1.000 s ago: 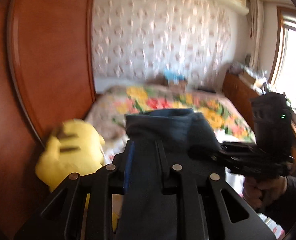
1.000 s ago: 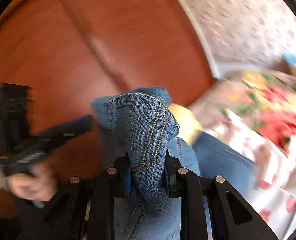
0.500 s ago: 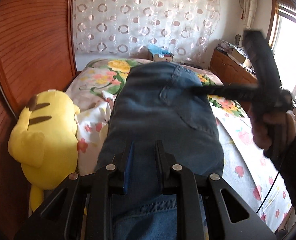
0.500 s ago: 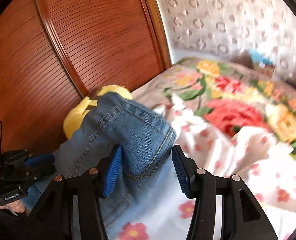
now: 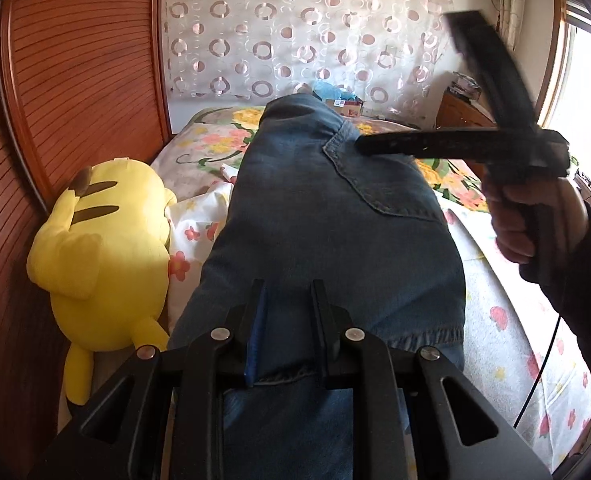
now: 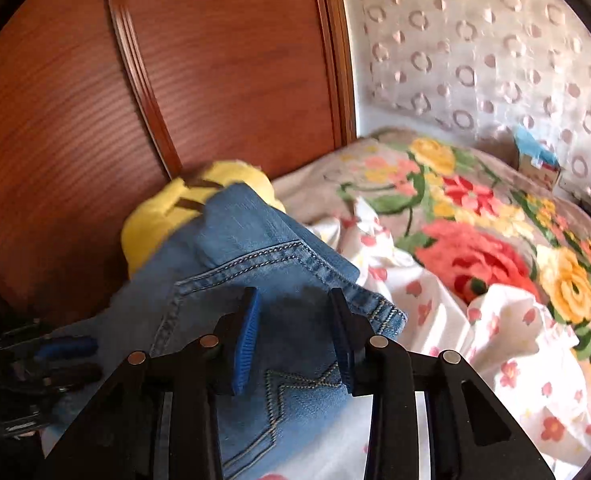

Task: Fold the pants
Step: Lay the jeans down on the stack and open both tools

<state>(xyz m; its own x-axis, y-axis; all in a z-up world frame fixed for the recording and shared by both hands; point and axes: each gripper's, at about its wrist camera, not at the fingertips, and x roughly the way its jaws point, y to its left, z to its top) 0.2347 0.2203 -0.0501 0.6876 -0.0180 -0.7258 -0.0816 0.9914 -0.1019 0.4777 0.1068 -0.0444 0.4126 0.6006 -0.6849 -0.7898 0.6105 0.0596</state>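
Left view alone shows the left gripper (image 5: 287, 332) clamped on the jeans' (image 5: 327, 208) hem on the bed (image 5: 507, 344), hand (image 5: 535, 220) at 3 o'clock, plush (image 5: 107, 248) at 9; right view shows the right gripper (image 6: 293, 332) closing, pads clear of denim.

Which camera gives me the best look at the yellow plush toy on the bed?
The left wrist view. There the yellow plush toy shows nearly whole and sharp, lying beside the jeans against the wooden headboard. In the right wrist view only its blurred top peeks out from behind the denim.
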